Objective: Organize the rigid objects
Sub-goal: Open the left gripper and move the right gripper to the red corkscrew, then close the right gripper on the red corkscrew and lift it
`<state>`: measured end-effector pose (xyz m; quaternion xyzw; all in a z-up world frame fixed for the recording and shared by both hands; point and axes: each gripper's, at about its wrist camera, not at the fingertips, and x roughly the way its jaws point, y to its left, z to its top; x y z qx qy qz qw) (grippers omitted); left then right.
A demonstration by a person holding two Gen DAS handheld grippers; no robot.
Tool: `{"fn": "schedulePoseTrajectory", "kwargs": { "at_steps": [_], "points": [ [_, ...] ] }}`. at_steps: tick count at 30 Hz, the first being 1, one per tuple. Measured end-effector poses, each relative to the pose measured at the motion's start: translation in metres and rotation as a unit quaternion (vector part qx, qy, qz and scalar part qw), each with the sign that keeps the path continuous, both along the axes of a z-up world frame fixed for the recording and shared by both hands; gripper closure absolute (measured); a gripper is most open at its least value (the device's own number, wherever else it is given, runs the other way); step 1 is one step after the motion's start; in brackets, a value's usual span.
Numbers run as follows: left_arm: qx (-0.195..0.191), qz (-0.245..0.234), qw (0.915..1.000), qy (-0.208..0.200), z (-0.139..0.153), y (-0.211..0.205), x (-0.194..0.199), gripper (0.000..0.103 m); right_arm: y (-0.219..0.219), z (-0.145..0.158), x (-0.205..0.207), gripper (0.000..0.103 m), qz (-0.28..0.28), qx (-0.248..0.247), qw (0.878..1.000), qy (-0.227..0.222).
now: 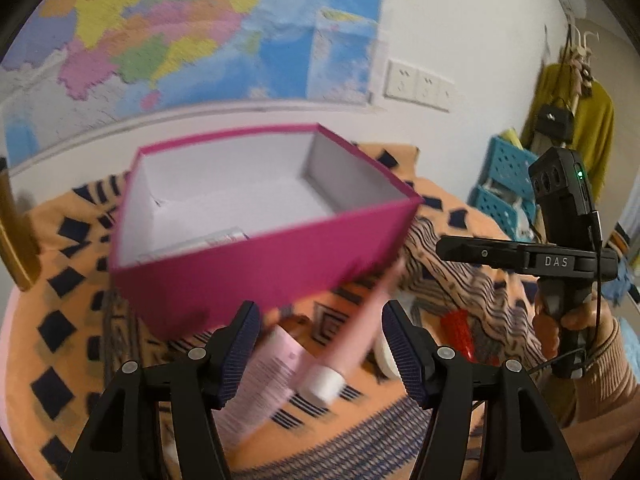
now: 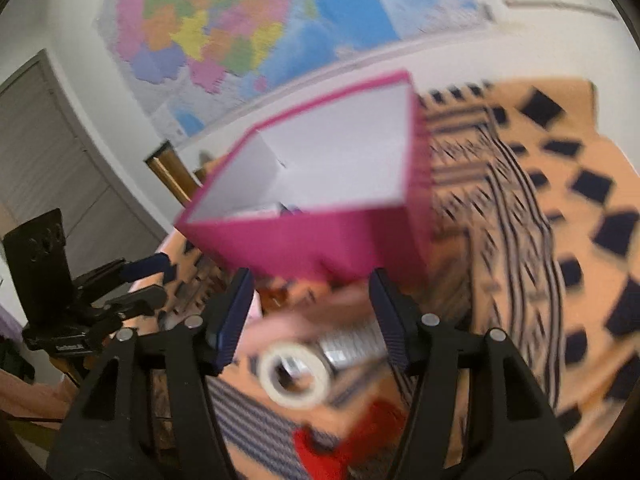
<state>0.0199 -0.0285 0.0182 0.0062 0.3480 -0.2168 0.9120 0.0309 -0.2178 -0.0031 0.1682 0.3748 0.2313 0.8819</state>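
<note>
An open magenta box (image 1: 256, 264) with a white inside stands on the orange patterned cloth (image 1: 460, 280); a pale item (image 1: 208, 242) lies in its near corner. My left gripper (image 1: 320, 344) is open above a pink tube with a white cap (image 1: 344, 344) and a pale pink carton (image 1: 264, 376). In the right wrist view the box (image 2: 320, 240) is close ahead, and my right gripper (image 2: 310, 316) is open above a roll of white tape (image 2: 296, 376) and a ribbed silver cylinder (image 2: 352, 348). The view is blurred.
A red ribbed object (image 1: 460, 332) lies right of the tube and shows low in the right wrist view (image 2: 344, 440). The other gripper (image 1: 560, 256) hangs at the right. A blue crate (image 1: 504, 188) and a coat rack stand beyond. A map covers the wall.
</note>
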Motion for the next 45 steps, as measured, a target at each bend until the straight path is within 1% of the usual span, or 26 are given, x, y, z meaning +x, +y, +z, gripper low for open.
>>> {"fn": "schedulePoseTrajectory", "kwargs": {
  "at_steps": [3,8,13,17,19,21,22,23,25,26,27,28,29,30,32,36,40,42,45],
  "points": [
    [0.001,-0.018,0.9997,0.016,-0.010,-0.012,-0.003,0.038,-0.012,-0.012,-0.013,0.041,-0.020,-0.013,1.000,0.021],
    [0.004,-0.042,0.9987,0.027,-0.017,-0.028,-0.010,0.038,-0.025,-0.028,-0.036,0.041,-0.037,-0.025,0.998,0.049],
    [0.009,-0.059,0.9977,0.031,-0.020,-0.040,-0.013,0.038,-0.022,-0.045,-0.050,0.041,-0.032,-0.025,0.996,0.076],
    [0.008,-0.063,0.9973,0.036,-0.022,-0.044,-0.014,0.038,-0.010,-0.053,-0.053,0.042,-0.019,-0.030,0.996,0.084],
    [0.007,-0.064,0.9972,0.039,-0.022,-0.046,-0.015,0.038,-0.004,-0.056,-0.051,0.044,-0.016,-0.032,0.996,0.086],
    [0.009,-0.066,0.9970,0.040,-0.023,-0.049,-0.015,0.038,0.001,-0.059,-0.047,0.049,-0.016,-0.037,0.995,0.089],
    [0.010,-0.067,0.9969,0.041,-0.024,-0.050,-0.015,0.038,0.004,-0.061,-0.045,0.052,-0.021,-0.048,0.995,0.089],
    [0.011,-0.067,0.9968,0.042,-0.025,-0.050,-0.015,0.038,0.007,-0.062,-0.045,0.057,-0.029,-0.064,0.994,0.082],
    [0.011,-0.069,0.9966,0.045,-0.026,-0.051,-0.014,0.038,0.012,-0.062,-0.045,0.060,-0.037,-0.088,0.993,0.073],
    [0.011,-0.070,0.9965,0.045,-0.026,-0.052,-0.015,0.038,0.013,-0.062,-0.045,0.064,-0.040,-0.092,0.992,0.072],
    [0.011,-0.071,0.9963,0.046,-0.027,-0.052,-0.015,0.038,0.011,-0.063,-0.045,0.071,-0.043,-0.091,0.992,0.072],
    [0.010,-0.072,0.9962,0.047,-0.027,-0.052,-0.015,0.038,0.009,-0.063,-0.045,0.071,-0.044,-0.086,0.993,0.074],
    [0.008,-0.075,0.9959,0.051,-0.028,-0.053,-0.014,0.038,0.006,-0.064,-0.045,0.075,-0.044,-0.077,0.993,0.077],
    [0.007,-0.078,0.9954,0.055,-0.029,-0.053,-0.013,0.038,0.003,-0.064,-0.044,0.075,-0.044,-0.067,0.994,0.080],
    [0.006,-0.080,0.9950,0.061,-0.031,-0.054,-0.012,0.038,-0.001,-0.063,-0.046,0.075,-0.048,-0.061,0.994,0.079],
    [-0.004,-0.095,0.9930,0.070,-0.033,-0.058,-0.012,0.038,-0.005,-0.052,-0.050,0.075,-0.046,-0.037,0.996,0.063],
    [-0.015,-0.115,0.9906,0.073,-0.030,-0.065,-0.013,0.038,-0.005,-0.039,-0.053,0.075,-0.041,-0.029,0.998,0.044],
    [-0.022,-0.127,0.9891,0.071,-0.027,-0.070,-0.013,0.038,-0.003,-0.032,-0.053,0.075,-0.036,-0.024,0.998,0.034],
    [-0.021,-0.134,0.9888,0.061,-0.023,-0.077,-0.012,0.038,0.002,-0.021,-0.052,0.076,-0.025,-0.021,0.999,0.018]
  ]
}}
